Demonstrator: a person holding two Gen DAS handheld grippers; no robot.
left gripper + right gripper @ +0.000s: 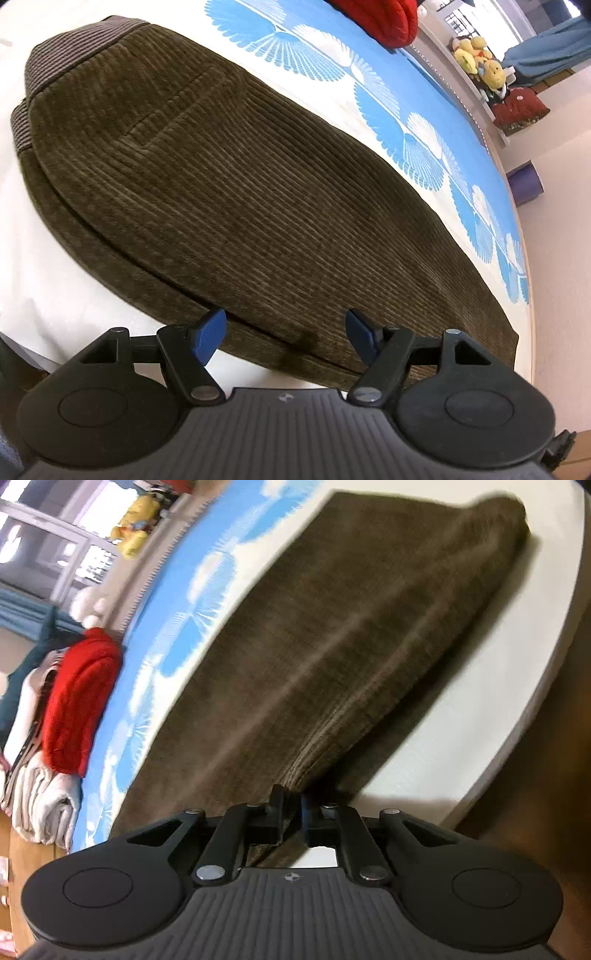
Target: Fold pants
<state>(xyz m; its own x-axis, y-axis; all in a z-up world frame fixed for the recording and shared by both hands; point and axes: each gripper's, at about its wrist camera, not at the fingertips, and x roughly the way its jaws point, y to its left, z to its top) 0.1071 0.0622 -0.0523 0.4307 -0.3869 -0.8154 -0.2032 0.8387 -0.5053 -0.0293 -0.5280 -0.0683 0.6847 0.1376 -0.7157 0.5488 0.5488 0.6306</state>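
Pants [229, 192]: brown corduroy, lying doubled on a white bed sheet [66, 295] with a blue fan-patterned border [417, 122]. In the left wrist view the ribbed waistband sits at 10 o'clock, a stitched pocket outline below it, and the cloth runs down to 5 o'clock.

Left gripper [286, 338]: fingers spread apart, blue pads [208, 334] bare, holding nothing. Near edge of the pants lies just ahead of and between the fingertips, at 12 o'clock from the claw; contact cannot be told.

Right gripper [291, 808]: fingers drawn together and clamped on a bunched edge of the pants [332, 657]. Cloth rises from the claw at 12 o'clock, gathered into pleats at the pinch, then stretches away toward 1 o'clock; this view is motion-blurred.

Other items: red folded textile [81, 698] at 9 o'clock in the right wrist view, beige folded cloth [40, 801] beneath it; yellow plush toys [480, 59] at 2 o'clock in the left wrist view; purple box [524, 182] on the floor.
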